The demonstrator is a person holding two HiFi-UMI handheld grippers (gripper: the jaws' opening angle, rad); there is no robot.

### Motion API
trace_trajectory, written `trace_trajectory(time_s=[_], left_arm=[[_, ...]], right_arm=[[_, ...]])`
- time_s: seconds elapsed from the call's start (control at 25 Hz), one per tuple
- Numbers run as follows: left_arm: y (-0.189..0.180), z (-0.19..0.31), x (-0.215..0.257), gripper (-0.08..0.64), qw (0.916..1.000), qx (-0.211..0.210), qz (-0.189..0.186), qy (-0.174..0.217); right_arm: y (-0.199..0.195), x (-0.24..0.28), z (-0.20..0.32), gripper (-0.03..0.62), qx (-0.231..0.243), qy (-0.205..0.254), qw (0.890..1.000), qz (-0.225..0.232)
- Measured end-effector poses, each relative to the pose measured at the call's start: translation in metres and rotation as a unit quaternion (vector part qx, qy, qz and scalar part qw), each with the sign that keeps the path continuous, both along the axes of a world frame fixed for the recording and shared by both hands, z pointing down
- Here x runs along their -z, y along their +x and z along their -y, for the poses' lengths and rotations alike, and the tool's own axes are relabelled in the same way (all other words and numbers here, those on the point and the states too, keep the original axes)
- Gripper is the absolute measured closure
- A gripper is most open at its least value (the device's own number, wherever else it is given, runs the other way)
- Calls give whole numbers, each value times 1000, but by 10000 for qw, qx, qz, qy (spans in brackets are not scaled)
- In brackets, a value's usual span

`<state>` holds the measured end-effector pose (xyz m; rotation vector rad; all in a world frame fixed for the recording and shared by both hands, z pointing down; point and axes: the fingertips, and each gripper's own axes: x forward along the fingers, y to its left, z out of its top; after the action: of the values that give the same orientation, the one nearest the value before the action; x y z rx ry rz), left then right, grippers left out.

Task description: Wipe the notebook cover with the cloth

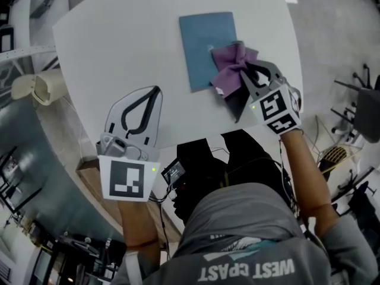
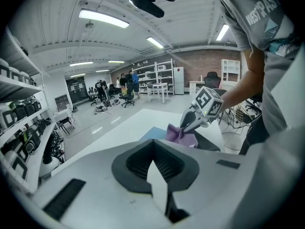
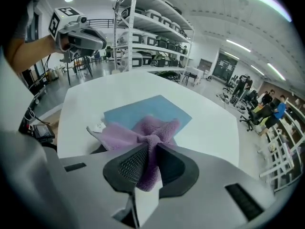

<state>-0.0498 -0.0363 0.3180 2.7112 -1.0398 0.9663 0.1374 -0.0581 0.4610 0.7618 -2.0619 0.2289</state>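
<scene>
1. On the white table [image 1: 119,46] I count one blue notebook [image 1: 202,46] and one purple cloth [image 1: 231,70]. I hold two grippers, one in each hand.
2. My right gripper [image 1: 242,69] is clamped on the cloth. The fabric is bunched tight between the pads and fans out past the fingertips. One cloth corner carries a small white label.
3. The notebook lies flat and closed, just beyond my right fingertips. The fanned cloth spreads over the notebook's right edge, at the corner nearest me. I cannot tell how firmly it presses on the cover.
4. My left gripper [image 1: 155,91] has its fingers drawn together at the tips with nothing between them. It is over bare table near the table's near edge, well apart from the notebook and to its left.
5. My right forearm reaches in from the right, with the gripper tipped steeply down at the notebook. My left gripper points forward and less steeply down, its marker cube closest to me.
</scene>
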Motion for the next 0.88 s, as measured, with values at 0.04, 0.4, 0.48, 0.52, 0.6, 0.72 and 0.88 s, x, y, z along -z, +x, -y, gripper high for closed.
trace_trajectory(time_s=[0.04, 0.4, 0.48, 0.52, 0.6, 0.72, 0.88], left_arm=[[1, 1, 0, 558, 10000, -9, 1, -7], [-24, -1, -4, 558, 9996, 288, 1, -16], [-37, -5, -7, 558, 9991, 423, 3, -60], [-43, -7, -8, 558, 9988, 475, 6, -73], [-53, -9, -10, 558, 9984, 553, 14, -90], [-60, -10, -10, 558, 9981, 607, 31, -112], [-53, -4, -7, 558, 9989, 468, 47, -89]], right_arm=[[-2, 0, 0, 514, 25, 3, 10000, 8], [-111, -1, -15, 514, 1194, -122, 9921, 367], [-136, 0, -18, 514, 1442, -116, 9887, 404], [-144, 0, -19, 514, 1509, -116, 9876, 419], [-152, 0, -18, 514, 1563, -111, 9867, 433], [-147, 1, -16, 514, 1505, -102, 9877, 423], [-112, -1, -8, 515, 1049, -118, 9938, 350]])
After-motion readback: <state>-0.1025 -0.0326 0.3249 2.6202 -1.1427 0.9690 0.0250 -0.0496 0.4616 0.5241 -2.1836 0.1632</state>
